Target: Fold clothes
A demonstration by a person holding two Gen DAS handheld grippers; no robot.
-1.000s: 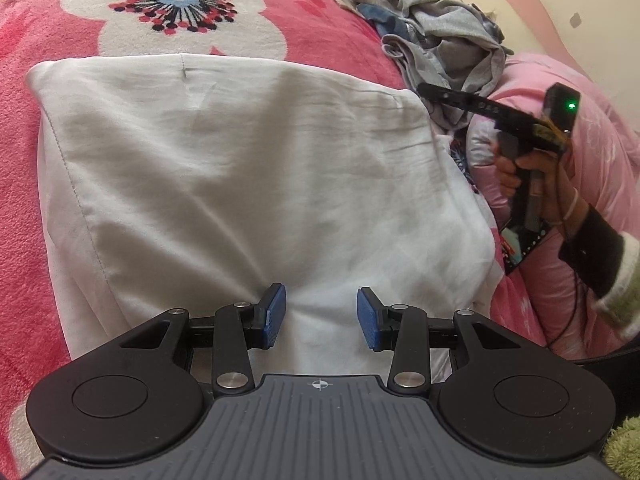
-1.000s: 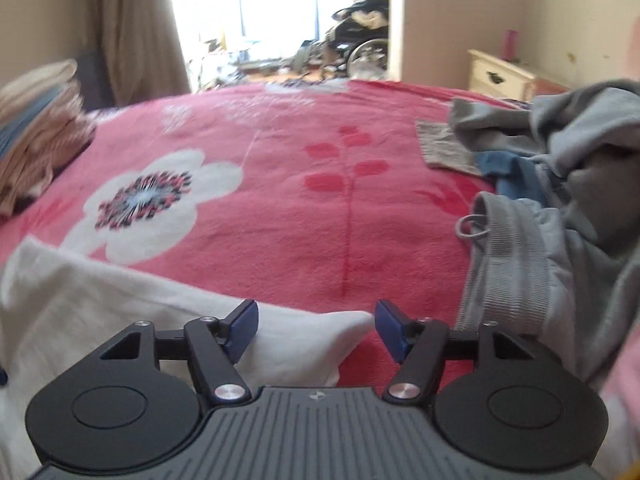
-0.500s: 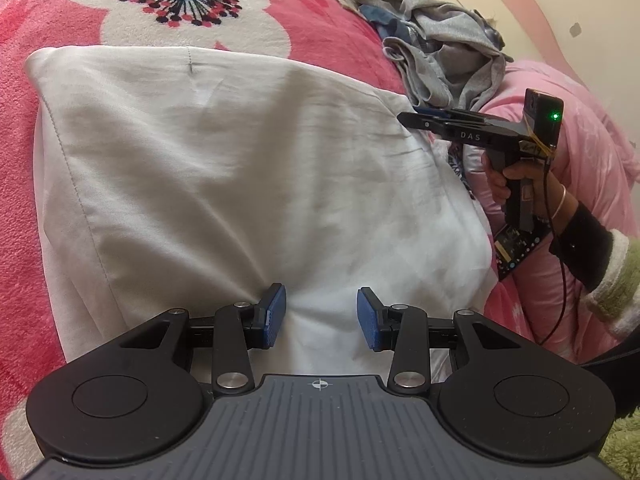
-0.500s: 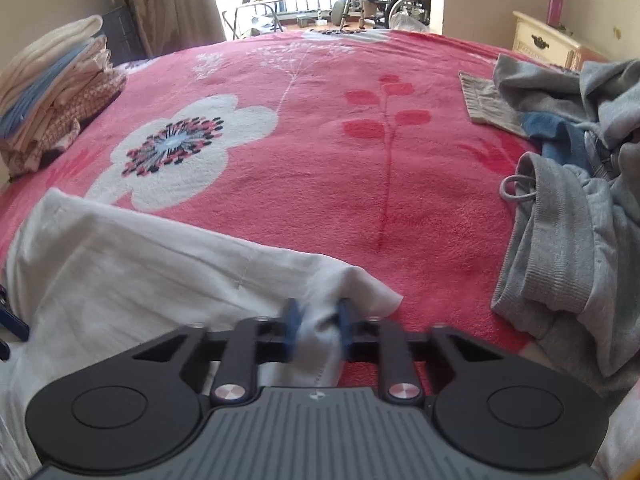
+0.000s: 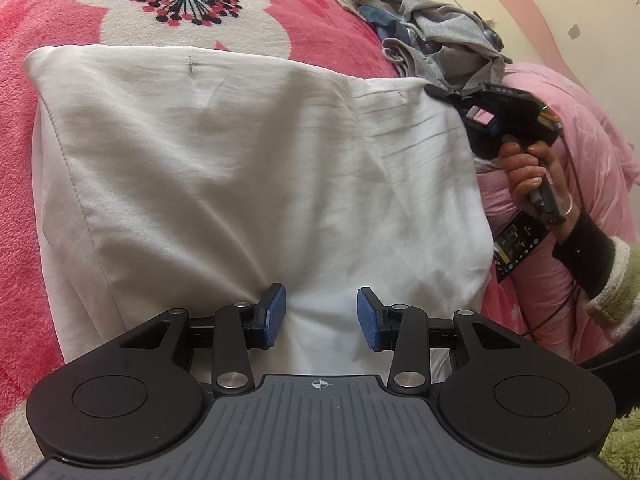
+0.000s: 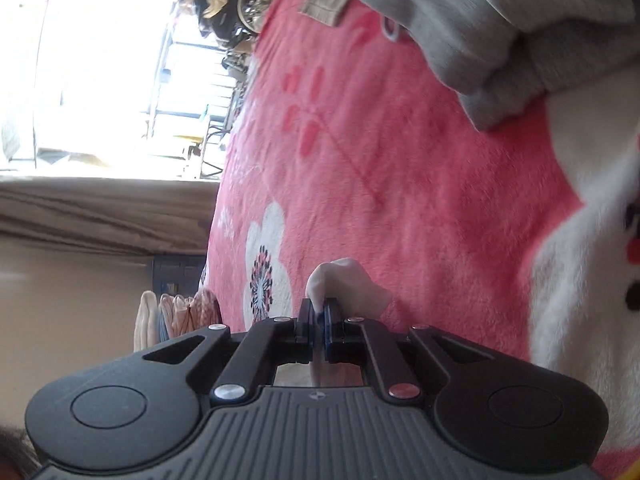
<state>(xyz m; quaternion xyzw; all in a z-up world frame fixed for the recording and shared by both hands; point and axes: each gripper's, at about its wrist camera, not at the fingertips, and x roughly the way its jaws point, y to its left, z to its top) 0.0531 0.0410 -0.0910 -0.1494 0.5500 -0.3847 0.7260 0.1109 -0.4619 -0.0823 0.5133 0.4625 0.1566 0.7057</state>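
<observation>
Two grippers: our right gripper (image 6: pixel 319 316) is clamped on a corner of the white cloth (image 5: pixel 248 168), while our left gripper (image 5: pixel 320 316) hangs with jaws apart over the cloth's near edge, gripping nothing. We see the cloth spread on the pink blanket (image 5: pixel 48 12). What looks like grey clothing (image 5: pixel 436 44) lies heaped beyond.

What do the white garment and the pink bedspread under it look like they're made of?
White garment: thin, smooth woven cloth, probably cotton, matte; it shows sharp creases and a stitched seam. Pink bedspread: plush fleece, judging by its fuzzy nap and soft-edged flower print. The fibre of neither can be confirmed by look alone.
</observation>
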